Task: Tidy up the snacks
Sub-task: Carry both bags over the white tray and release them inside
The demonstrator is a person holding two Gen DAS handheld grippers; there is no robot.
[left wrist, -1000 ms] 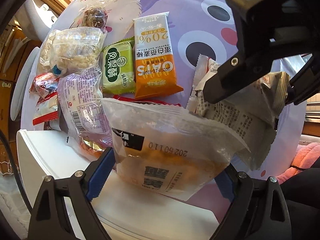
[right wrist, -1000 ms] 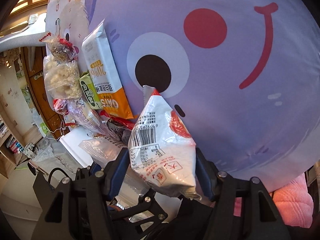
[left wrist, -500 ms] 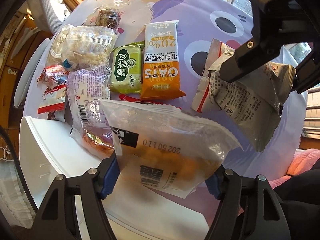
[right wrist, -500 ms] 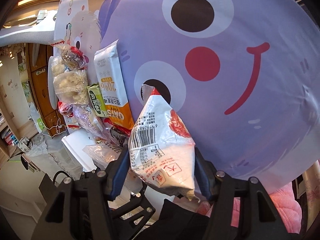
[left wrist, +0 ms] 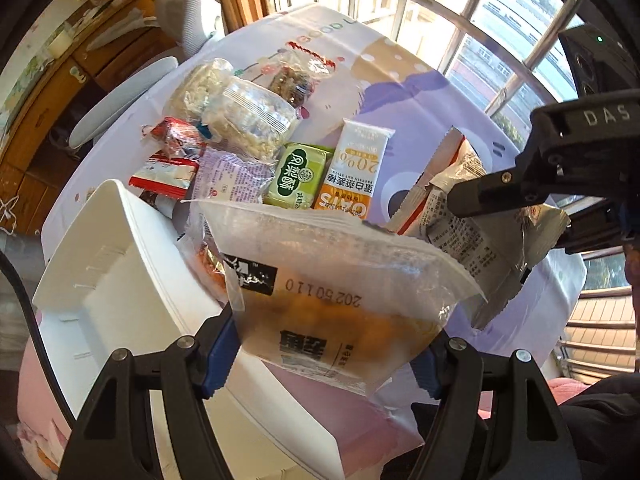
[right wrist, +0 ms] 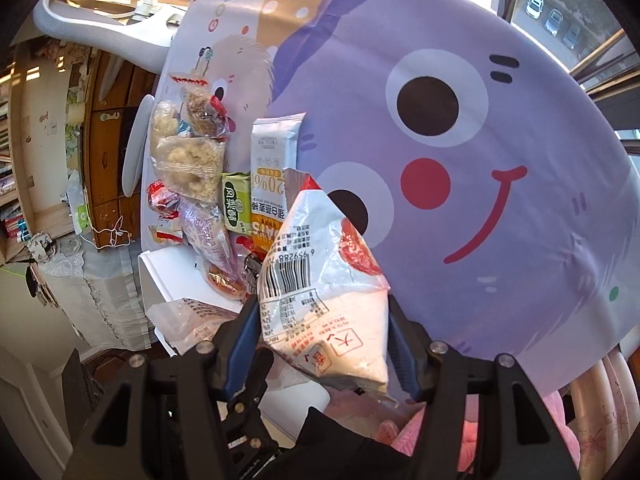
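My left gripper (left wrist: 324, 356) is shut on a clear packet of orange snacks (left wrist: 332, 292) and holds it above the white box (left wrist: 120, 280). My right gripper (right wrist: 324, 344) is shut on a white and red snack bag (right wrist: 324, 292), raised over the table; that bag also shows at the right of the left wrist view (left wrist: 476, 232). A pile of snacks lies on the purple cartoon tablecloth (right wrist: 480, 200): an orange oats bar (left wrist: 352, 172), a green packet (left wrist: 298, 176), clear bags of puffed rice (left wrist: 248, 120), a purple packet (left wrist: 232, 176) and red wrappers (left wrist: 168, 168).
The white box (right wrist: 176, 276) stands at the table's near left edge beside the pile. A window with bars (left wrist: 480, 20) is behind the table. Wooden cabinets (right wrist: 112, 128) and a white chair back (right wrist: 100, 16) stand to the left. A pink cushion (right wrist: 592, 412) is at lower right.
Both grippers have lifted and pulled back with their packets still held. More of the table, the white box and the window has come into view.
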